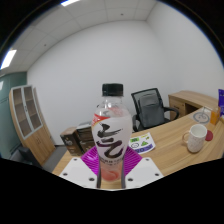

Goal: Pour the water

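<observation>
A clear plastic bottle with a white label, black script and a black cap stands upright between my fingers, held up above the wooden table. Pinkish liquid shows in its lower part. My gripper is shut on the bottle, its purple pads pressing on both sides of it. A white mug stands on the table beyond the fingers to the right.
A flat printed box or booklet lies on the table just behind the bottle. A black office chair stands behind the table, a wooden desk at the far right, a glass-door cabinet at the left wall.
</observation>
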The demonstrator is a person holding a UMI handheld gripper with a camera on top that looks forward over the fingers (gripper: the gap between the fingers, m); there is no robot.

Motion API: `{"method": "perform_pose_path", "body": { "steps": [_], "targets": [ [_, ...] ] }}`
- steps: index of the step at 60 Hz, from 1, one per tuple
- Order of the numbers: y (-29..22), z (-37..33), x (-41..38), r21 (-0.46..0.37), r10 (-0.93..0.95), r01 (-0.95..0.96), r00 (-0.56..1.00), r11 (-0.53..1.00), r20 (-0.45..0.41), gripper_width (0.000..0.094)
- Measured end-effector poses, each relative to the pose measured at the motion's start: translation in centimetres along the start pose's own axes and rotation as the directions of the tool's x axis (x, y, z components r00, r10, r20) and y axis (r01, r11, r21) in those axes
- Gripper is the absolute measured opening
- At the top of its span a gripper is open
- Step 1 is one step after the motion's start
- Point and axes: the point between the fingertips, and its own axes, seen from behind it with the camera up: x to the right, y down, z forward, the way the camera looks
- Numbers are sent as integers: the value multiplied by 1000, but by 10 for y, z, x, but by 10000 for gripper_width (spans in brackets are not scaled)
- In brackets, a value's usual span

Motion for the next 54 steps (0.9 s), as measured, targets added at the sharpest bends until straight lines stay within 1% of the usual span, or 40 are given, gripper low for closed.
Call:
{"method": "perform_pose_path", "body": {
  "steps": [6,8,11,15,17,22,28,29,34,38,44,45,46,52,53,54],
  "targets": [
    [-53,-9,-4,30,254,-257,963,966,91,268],
    [-63,-8,1,34,342,-348,931,937,129,269],
    [-83,-11,9,17,487,-498,854,867,181,267],
    [-101,-14,24,-26,676,-692,696,721,241,265],
    [-114,-20,32,-49,759,-775,600,629,255,265],
    [-120,-12,63,-96,893,-918,344,385,291,266],
    [-120,-15,111,-146,954,-981,78,125,289,267],
    [-116,-4,112,-146,956,-984,57,103,287,267],
    [-105,1,137,-175,956,-983,-99,-51,276,265],
    [-98,4,157,-175,950,-975,-177,-135,256,268],
    [-91,5,177,-181,946,-968,-215,-174,241,266],
    [-91,-11,188,-182,946,-967,-221,-180,239,266],
    [-87,8,176,-180,951,-969,-207,-167,231,267],
    [-86,4,176,-213,961,-965,-197,-154,196,266],
    [-88,-8,180,-215,961,-965,-194,-150,199,264],
    [-87,1,176,-223,963,-964,-188,-144,193,265]
  ]
}}
